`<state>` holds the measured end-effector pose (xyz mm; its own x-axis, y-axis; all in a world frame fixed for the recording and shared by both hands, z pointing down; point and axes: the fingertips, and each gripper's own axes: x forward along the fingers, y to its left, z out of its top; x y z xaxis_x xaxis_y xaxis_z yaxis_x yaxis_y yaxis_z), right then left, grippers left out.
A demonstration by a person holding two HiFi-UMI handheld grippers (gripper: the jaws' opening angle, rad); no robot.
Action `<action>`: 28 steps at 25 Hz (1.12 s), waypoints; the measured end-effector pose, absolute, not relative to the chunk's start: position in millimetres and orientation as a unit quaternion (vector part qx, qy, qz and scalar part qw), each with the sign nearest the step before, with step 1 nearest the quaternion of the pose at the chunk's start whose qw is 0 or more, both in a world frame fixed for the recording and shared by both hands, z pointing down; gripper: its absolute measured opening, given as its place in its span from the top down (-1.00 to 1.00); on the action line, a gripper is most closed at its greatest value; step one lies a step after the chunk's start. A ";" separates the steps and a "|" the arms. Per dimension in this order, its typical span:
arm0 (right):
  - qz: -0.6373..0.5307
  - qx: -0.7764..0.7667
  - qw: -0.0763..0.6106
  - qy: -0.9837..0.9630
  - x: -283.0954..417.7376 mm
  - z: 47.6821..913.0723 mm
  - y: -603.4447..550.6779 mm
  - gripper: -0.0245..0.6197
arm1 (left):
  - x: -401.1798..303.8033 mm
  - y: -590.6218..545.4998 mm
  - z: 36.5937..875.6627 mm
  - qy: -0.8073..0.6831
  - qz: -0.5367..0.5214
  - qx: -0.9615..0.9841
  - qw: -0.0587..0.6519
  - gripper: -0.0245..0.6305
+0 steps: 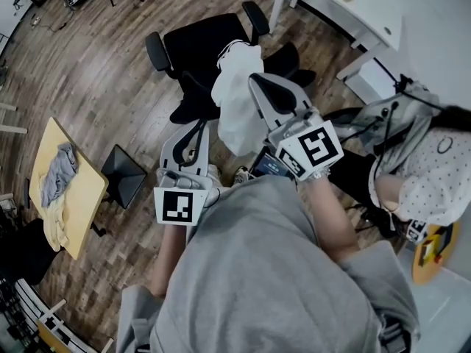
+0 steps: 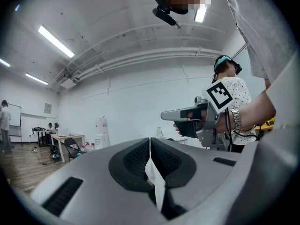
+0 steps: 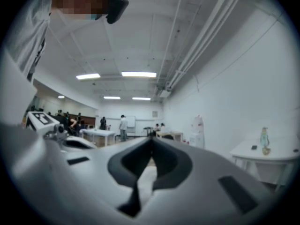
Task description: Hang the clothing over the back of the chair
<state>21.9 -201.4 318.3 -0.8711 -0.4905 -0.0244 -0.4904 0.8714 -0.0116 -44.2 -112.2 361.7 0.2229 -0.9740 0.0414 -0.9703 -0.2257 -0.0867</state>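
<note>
I have the left gripper (image 2: 150,142) clenched on a thin fold of the white garment (image 2: 154,179), which runs down between its closed jaws in the left gripper view. The right gripper (image 3: 151,142) is clamped tight too, with pale fabric from the same garment (image 3: 146,182) showing just behind its pads. In the head view the left gripper (image 1: 200,128) sits nearer my body and the right gripper (image 1: 257,80) reaches further out. The white garment (image 1: 235,101) hangs bunched between them, over the near side of the black office chair (image 1: 206,46). I cannot tell whether the cloth touches the seat, and it is not over the chair's back. To my left on the wood floor (image 1: 96,79) stands a small wooden side table (image 1: 85,193) with a grey cloth (image 1: 57,173) heaped on it. To my right sits a person in a dotted white shirt (image 1: 434,179), and a white desk (image 1: 353,9) stands beyond the chair
</note>
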 end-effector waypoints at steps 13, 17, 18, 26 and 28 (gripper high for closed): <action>0.001 -0.249 0.032 0.968 50.2 303.5 -183.9 0.82 | -49.5 -103.4 336.2 0.656 -0.043 -0.753 0.037 0.80; 0.002 -0.242 0.033 0.970 27.3 311.0 -191.6 0.82 | -73.5 -114.2 345.6 0.661 -0.039 -0.749 0.034 0.80; 0.003 -0.242 0.033 0.970 28.9 315.7 -195.1 0.82 | -72.2 -117.7 350.7 0.661 -0.041 -0.749 0.032 0.80; 0.007 -0.246 0.033 0.969 40.8 337.7 -207.9 0.82 | -63.4 -135.6 372.3 0.658 -0.041 -0.751 0.033 0.80; 0.009 -0.248 0.033 0.968 43.2 335.6 -207.5 0.82 | -60.3 -136.8 372.6 0.653 -0.043 -0.755 0.034 0.80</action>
